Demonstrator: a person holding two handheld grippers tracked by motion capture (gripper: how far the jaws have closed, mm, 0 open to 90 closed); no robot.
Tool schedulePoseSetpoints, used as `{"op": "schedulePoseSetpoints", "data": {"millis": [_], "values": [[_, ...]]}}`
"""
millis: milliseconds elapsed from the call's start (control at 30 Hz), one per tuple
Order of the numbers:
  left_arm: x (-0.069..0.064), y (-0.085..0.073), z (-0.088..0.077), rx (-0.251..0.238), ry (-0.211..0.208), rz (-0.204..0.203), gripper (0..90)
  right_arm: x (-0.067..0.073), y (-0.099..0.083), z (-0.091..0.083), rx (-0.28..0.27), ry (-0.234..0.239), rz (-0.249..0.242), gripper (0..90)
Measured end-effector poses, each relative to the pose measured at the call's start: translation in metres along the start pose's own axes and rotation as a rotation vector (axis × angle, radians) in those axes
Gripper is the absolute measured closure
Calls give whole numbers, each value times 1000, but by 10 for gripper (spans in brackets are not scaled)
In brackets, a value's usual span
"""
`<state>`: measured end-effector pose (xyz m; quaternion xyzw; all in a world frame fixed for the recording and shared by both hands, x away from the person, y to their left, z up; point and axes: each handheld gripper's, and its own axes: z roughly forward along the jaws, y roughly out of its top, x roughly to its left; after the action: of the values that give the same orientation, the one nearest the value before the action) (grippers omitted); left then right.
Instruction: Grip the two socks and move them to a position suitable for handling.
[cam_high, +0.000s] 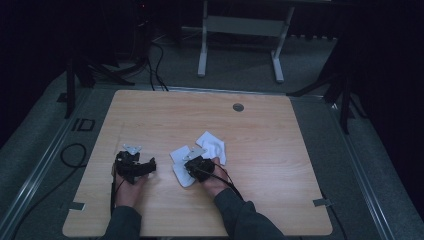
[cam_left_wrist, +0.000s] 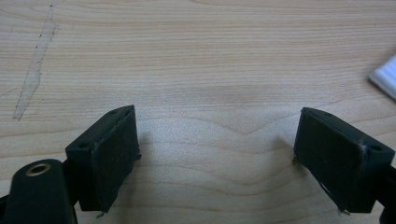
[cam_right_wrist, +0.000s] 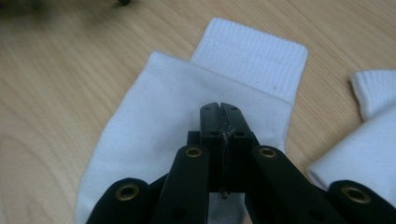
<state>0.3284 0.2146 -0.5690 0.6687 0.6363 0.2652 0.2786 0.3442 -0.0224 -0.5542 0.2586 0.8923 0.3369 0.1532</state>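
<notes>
White socks lie on the wooden table (cam_high: 260, 135): one sock (cam_right_wrist: 187, 121) sits under the right gripper (cam_right_wrist: 220, 106) at the centre of the right gripper view, a second sock (cam_right_wrist: 369, 140) at that frame's right edge. The right gripper's jaws are pressed together with nothing visibly between them. In the high view, lower left of centre, the left gripper (cam_high: 134, 165) rests over bare wood, its jaws spread wide and empty

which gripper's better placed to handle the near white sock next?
Right. The right gripper sits over the near white ribbed-cuff sock, jaws shut. The left gripper is open over bare wooden table, apart from it.
</notes>
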Motion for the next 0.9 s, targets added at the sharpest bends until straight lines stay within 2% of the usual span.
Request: {"op": "schedulePoseSetpoints", "data": {"millis": [200,400,567,667,833,900], "values": [[0,0,0,-1,2,-2,139,3,-3,-3,-5,38,-33,889],[0,-1,-1,-4,0,3,156,4,-6,-6,-13,107,-84,889],[-2,-4,-5,-29,-5,2,288,4,-8,-8,-13,139,-109,889],[-2,-5,-7,-25,-9,5,343,4,-10,-10,-12,160,-127,889],[-6,-4,-11,-11,-36,32,427,4,-11,-11,-13,179,-143,887],[-7,-4,-13,-2,-55,45,515,5,-12,-12,-14,181,-151,887]]}}
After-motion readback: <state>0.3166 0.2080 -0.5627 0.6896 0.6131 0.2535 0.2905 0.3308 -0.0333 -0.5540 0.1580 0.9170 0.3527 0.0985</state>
